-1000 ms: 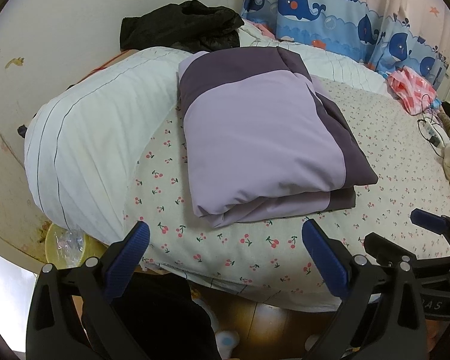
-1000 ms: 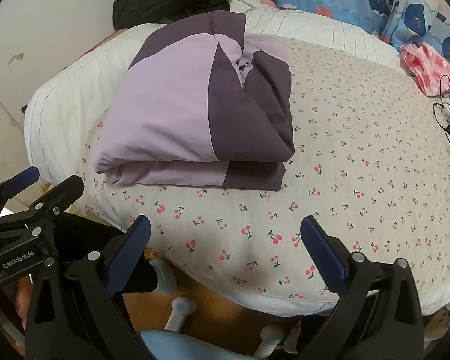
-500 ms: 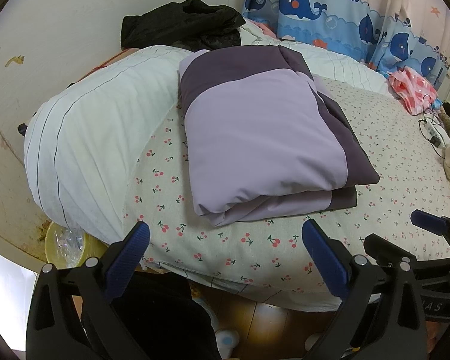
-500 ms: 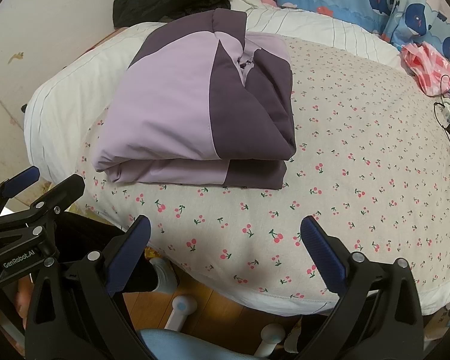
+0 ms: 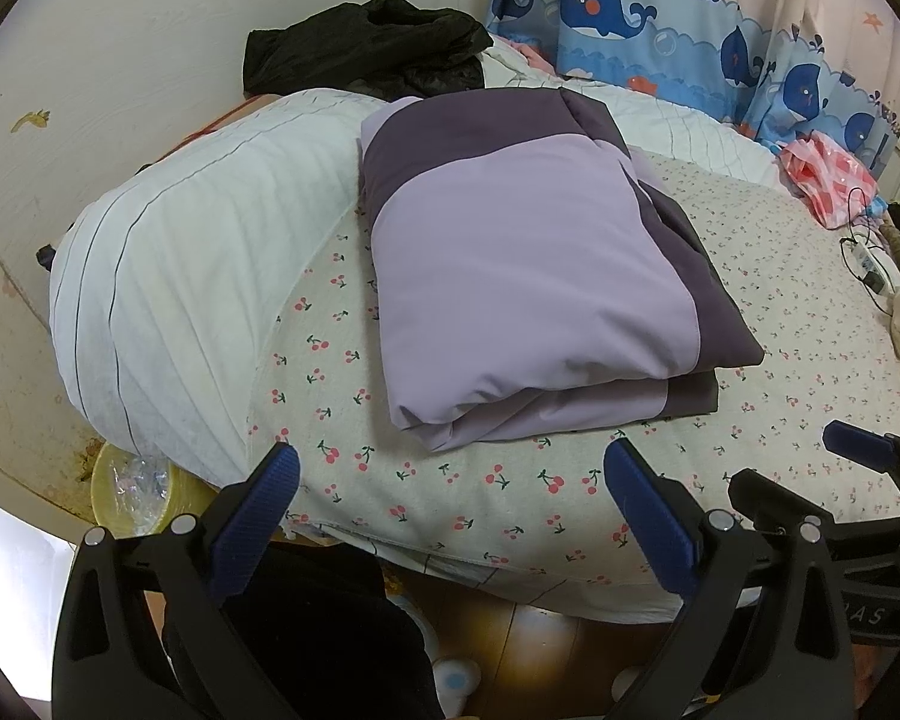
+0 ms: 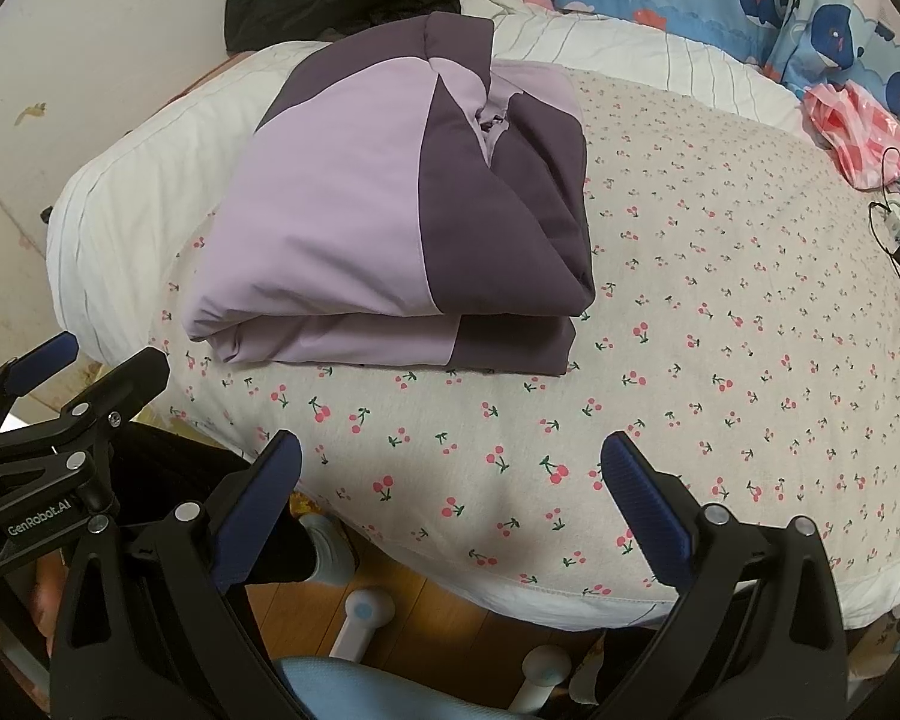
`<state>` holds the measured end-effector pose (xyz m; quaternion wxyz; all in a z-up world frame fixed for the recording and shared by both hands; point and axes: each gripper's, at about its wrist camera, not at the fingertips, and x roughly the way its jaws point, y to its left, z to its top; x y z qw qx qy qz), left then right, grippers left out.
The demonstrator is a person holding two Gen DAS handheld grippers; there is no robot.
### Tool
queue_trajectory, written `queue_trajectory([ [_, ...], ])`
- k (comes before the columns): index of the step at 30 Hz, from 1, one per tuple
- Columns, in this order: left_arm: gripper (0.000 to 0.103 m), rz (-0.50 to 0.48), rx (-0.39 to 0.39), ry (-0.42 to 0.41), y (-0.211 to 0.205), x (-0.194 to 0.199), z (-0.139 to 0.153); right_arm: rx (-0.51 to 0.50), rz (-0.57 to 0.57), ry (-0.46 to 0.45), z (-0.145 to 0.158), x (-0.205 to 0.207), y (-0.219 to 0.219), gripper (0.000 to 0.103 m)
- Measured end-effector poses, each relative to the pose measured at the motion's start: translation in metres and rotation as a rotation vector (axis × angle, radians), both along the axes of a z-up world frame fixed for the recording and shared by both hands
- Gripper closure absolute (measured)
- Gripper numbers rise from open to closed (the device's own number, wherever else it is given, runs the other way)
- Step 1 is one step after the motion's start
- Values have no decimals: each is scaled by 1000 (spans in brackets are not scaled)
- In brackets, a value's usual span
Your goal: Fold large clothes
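Honestly, almost nothing has changed over the last second. The purple jacket lies folded into a thick bundle on the cherry-print bed, its far end riding up onto the white striped quilt. It has kept the same shape and the same spot as a moment ago; only the two cameras have drifted a touch, so the bundle sits marginally lower in both views.

The left claw hangs at the near edge of the bed with its blue pads spread wide and nothing between them. The right claw does the same, a little further right along that edge, wide apart and empty. Neither touches the jacket; both are well back from it, over the mattress edge and the wooden floor.

To my eye that stillness means the folding is done, or as good as done. The bundle looks tidy: light panel on top, dark panel wrapping the right side, layers stacked evenly along the near edge. From the right-hand view a small pucker shows near the far top, where the collar or hood seems tucked in, but it is not spilling out.

The black garment heaped at the far side by the wall may be the next piece, though I can only guess.
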<state>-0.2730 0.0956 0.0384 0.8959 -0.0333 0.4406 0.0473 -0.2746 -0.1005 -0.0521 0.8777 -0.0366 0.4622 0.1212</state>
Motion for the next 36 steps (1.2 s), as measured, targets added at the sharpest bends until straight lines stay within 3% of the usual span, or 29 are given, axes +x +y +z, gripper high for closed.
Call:
queue_trajectory([
  [36, 6, 12, -29, 14, 1, 0, -4, -21, 4, -3, 1, 5, 1, 6],
])
